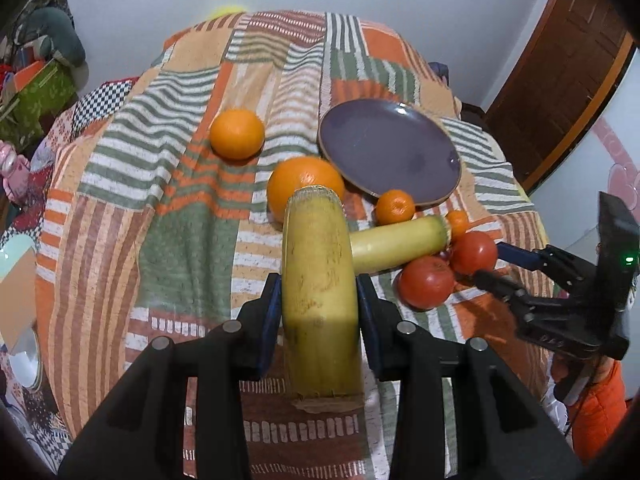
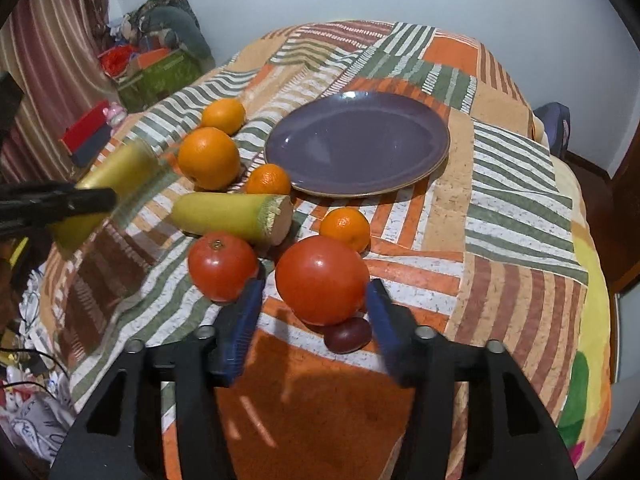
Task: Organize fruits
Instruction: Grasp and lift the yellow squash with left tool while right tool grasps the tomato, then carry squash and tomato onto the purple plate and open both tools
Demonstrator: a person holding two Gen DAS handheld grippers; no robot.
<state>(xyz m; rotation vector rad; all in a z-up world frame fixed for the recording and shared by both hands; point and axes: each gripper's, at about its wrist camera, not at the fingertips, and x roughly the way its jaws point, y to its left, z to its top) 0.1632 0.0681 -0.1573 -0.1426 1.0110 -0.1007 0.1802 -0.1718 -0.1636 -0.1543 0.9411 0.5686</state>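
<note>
My left gripper [image 1: 320, 280] is shut on a yellow-green cut fruit piece [image 1: 316, 240], held lifted above the striped bedspread [image 1: 168, 248]; it also shows at the left of the right wrist view [image 2: 124, 168]. A second such piece [image 2: 232, 212] lies on the cover. My right gripper [image 2: 316, 284] stands open around a large tomato [image 2: 322, 280], its pads not pressing it. A second tomato [image 2: 222, 266] lies to its left, and a small dark red fruit [image 2: 347, 334] in front. Two oranges [image 2: 208, 158] [image 2: 223, 116] and two mandarins [image 2: 268, 180] [image 2: 345, 228] lie near the empty purple plate [image 2: 356, 144].
The fruit lies on a bed with a patchwork cover; its edges fall away on the left and right. A green box [image 2: 160, 76] and clutter sit beyond the left edge. A wooden door [image 1: 560, 72] stands at the right. An orange sleeve [image 1: 596, 408] holds the right gripper.
</note>
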